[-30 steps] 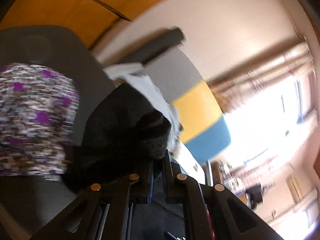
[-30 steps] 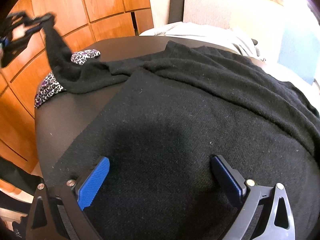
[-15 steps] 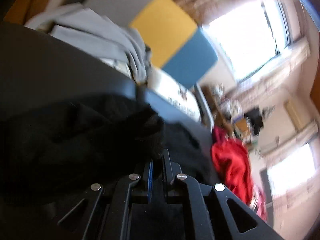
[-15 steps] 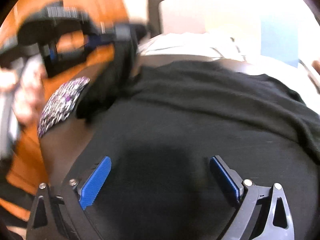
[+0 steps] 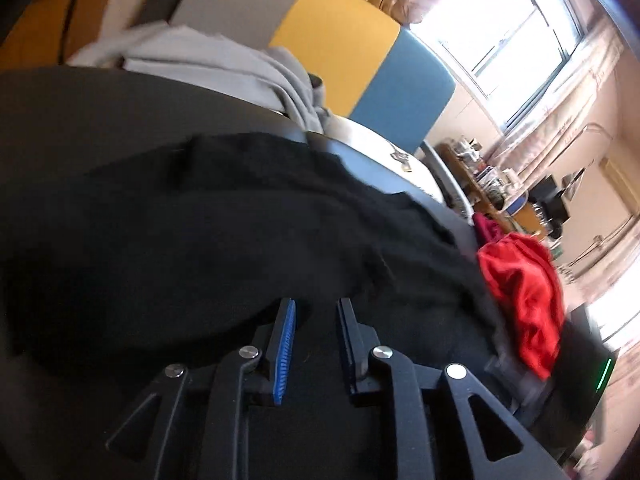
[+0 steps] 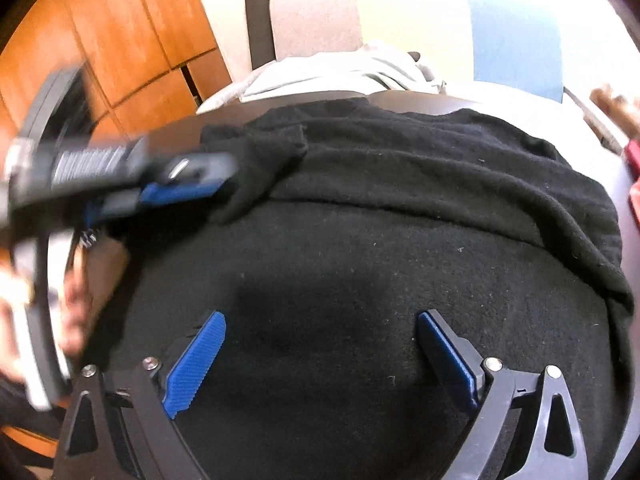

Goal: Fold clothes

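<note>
Plainly, no readable writing shows on the black sweater (image 6: pixel 360 280).

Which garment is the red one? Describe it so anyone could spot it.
Start at the dark table covered by the black sweater. Follow its window-side edge: the red garment is bunched there. It is the only bright red cloth; the others are black or grey.

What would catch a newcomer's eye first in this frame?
The black sweater covers most of the dark table, one sleeve folded across its top left. The left gripper, jaws just opened, hangs above it. A red garment glows at the right edge.
</note>
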Demonstrator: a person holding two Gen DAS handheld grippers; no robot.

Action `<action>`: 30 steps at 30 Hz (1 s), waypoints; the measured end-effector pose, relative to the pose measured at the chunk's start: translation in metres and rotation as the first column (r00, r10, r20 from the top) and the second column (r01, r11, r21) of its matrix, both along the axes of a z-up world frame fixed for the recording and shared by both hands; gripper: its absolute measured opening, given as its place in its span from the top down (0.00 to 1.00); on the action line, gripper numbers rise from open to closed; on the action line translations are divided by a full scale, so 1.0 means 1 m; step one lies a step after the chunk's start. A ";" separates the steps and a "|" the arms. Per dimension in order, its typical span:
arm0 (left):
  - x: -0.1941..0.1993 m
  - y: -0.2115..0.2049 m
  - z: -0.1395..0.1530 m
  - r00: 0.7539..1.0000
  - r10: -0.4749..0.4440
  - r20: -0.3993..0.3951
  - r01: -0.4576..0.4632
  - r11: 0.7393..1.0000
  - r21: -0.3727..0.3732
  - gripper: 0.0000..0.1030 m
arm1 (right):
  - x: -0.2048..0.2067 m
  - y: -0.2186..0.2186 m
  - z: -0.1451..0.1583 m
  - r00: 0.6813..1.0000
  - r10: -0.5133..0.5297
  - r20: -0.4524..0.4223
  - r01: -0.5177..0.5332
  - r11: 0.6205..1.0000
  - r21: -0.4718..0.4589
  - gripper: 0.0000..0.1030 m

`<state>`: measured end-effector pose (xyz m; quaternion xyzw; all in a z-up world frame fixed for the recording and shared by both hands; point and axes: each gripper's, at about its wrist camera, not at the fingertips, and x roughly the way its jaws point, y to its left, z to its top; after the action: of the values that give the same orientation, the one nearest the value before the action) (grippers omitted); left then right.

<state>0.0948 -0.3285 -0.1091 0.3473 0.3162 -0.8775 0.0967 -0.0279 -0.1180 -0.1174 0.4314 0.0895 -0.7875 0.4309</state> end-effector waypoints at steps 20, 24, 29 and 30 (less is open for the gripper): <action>0.035 0.001 -0.034 0.995 0.067 -0.073 -0.067 0.998 0.002 0.77 | -0.049 -0.135 0.015 0.995 0.098 -0.027 -0.089 0.972 0.217 0.95; 0.038 -0.004 -0.033 0.995 0.067 -0.077 -0.064 0.997 0.039 0.77 | -0.037 -0.143 0.047 0.986 0.157 -0.049 -0.140 0.957 0.253 0.96; 0.039 -0.010 -0.032 0.994 0.080 -0.072 -0.073 0.993 0.095 0.77 | -0.028 -0.170 0.129 0.964 0.240 -0.112 -0.213 0.954 0.210 0.96; 0.038 -0.010 -0.030 0.994 0.079 -0.078 -0.071 0.992 0.107 0.77 | -0.026 -0.177 0.146 0.959 0.254 -0.122 -0.227 0.952 0.203 0.96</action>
<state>0.1332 -0.3384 -0.1392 0.3036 0.3779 -0.8691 0.0984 -0.0544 -0.2951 0.0291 0.3969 0.2466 -0.7466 0.4735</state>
